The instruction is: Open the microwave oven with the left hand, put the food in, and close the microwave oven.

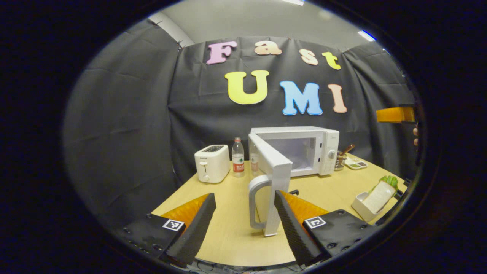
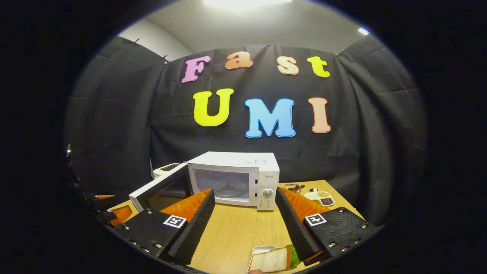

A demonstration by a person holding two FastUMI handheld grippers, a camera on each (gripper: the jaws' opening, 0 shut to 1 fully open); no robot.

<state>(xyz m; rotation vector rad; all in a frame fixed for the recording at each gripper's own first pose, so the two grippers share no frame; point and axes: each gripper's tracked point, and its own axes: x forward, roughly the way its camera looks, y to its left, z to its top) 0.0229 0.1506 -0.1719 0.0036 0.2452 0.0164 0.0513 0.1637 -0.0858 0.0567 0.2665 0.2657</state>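
The white microwave (image 1: pixel 304 146) (image 2: pixel 243 175) stands at the back of the wooden table with its door (image 1: pixel 271 167) (image 2: pixel 159 192) swung wide open. The door's grey handle (image 1: pixel 257 203) hangs between the fingers of my open left gripper (image 1: pixel 243 222), untouched as far as I can tell. A sandwich with green lettuce lies in a small white tray (image 1: pixel 374 199) (image 2: pixel 272 259) near the table's front right. My right gripper (image 2: pixel 245 224) is open and empty, hovering just behind and above that sandwich, facing the oven's empty cavity (image 2: pixel 224 186).
A white toaster (image 1: pixel 212 163) and two water bottles (image 1: pixel 238 156) stand left of the microwave. A small dish of condiments (image 1: pixel 355 164) (image 2: pixel 321 198) and a cup with utensils (image 1: pixel 340 158) sit to its right. Bare tabletop (image 2: pixel 239 228) lies in front of the oven.
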